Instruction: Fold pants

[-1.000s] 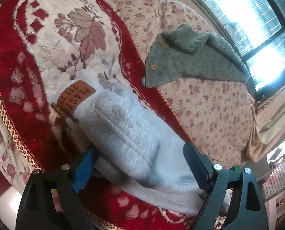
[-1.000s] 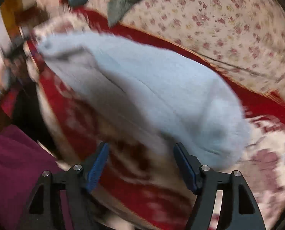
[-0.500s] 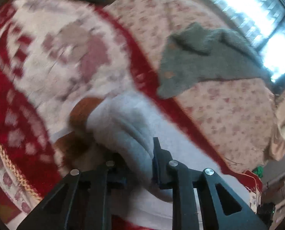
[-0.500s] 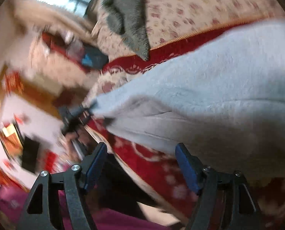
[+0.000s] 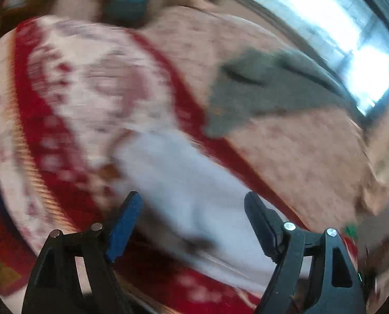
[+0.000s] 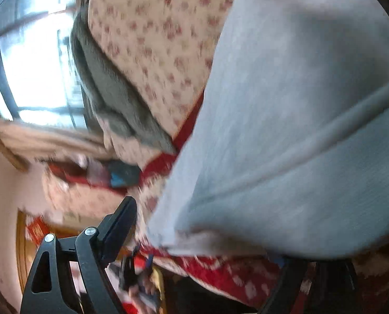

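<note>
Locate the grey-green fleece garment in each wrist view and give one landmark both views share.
Left wrist: grey-green fleece garment lies upper right of centre on the floral sheet, below the window.
Right wrist: it runs down the upper left, between the window and the floral sheet.
Shared landmark: the bright window.

Left gripper — black angular frame, silver screws, one blue pad; right gripper — same black frame.

Left of the grey sweatpants the red-patterned blanket lies bare — the green fleece garment occupies the floral sheet beyond.
</note>
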### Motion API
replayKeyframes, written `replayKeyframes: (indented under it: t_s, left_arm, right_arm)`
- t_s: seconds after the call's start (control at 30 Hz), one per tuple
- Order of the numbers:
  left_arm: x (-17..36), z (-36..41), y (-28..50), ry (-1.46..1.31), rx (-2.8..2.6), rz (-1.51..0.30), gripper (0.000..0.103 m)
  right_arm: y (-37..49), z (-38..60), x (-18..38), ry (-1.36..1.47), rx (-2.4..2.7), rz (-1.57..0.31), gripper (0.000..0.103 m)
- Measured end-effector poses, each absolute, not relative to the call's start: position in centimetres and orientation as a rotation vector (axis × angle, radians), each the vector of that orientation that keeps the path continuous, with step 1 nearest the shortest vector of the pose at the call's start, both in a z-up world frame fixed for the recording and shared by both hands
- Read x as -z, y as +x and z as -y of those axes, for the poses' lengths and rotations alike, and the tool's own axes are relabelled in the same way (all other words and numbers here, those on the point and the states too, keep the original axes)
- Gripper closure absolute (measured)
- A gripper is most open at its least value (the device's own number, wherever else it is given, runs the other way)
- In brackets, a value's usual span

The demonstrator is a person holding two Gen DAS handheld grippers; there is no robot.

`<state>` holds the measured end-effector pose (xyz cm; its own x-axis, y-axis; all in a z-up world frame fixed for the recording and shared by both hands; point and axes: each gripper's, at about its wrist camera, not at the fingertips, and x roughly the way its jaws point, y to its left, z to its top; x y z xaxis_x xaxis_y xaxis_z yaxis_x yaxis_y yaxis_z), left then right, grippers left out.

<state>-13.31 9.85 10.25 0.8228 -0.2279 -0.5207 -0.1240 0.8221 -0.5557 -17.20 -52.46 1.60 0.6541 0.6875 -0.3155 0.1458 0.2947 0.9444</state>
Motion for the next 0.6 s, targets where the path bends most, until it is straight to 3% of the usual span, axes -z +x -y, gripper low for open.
replayKeyframes:
  t_s: [0.07,0.13,0.23,0.37,0.6]
  left_arm:
    - [-10.9,-5.5,-13.0,-0.564,0.194,-0.648,0.021]
    - [-10.8,-1.7,-12.7,-0.522,0.287,-0.685,0.019]
    - [-9.9,5.2,-12.3,-0.436,0.433,-0.764,0.019]
    - [-8.0,10.9,-12.0,-0.413,0.525,-0.864,0.019]
    - [-4.6,15.4,-9.6,-0.478,0.508,-0.913,0.018]
  right_arm:
    - [-16.8,52.8,-0.8,1.26,-0.397,-0.828,0.025]
    - [-16.4,53.2,-0.3,1.259,-0.397,-0.802,0.076]
    - [-16.6,54.4,-1.1,1.335,-0.473,-0.732,0.084]
    - [-17.1,54.6,-3.0,1.269,-0.515,-0.706,0.085]
    - [-17.5,54.5,-1.6,1.322,-0.53,-0.71,0.085]
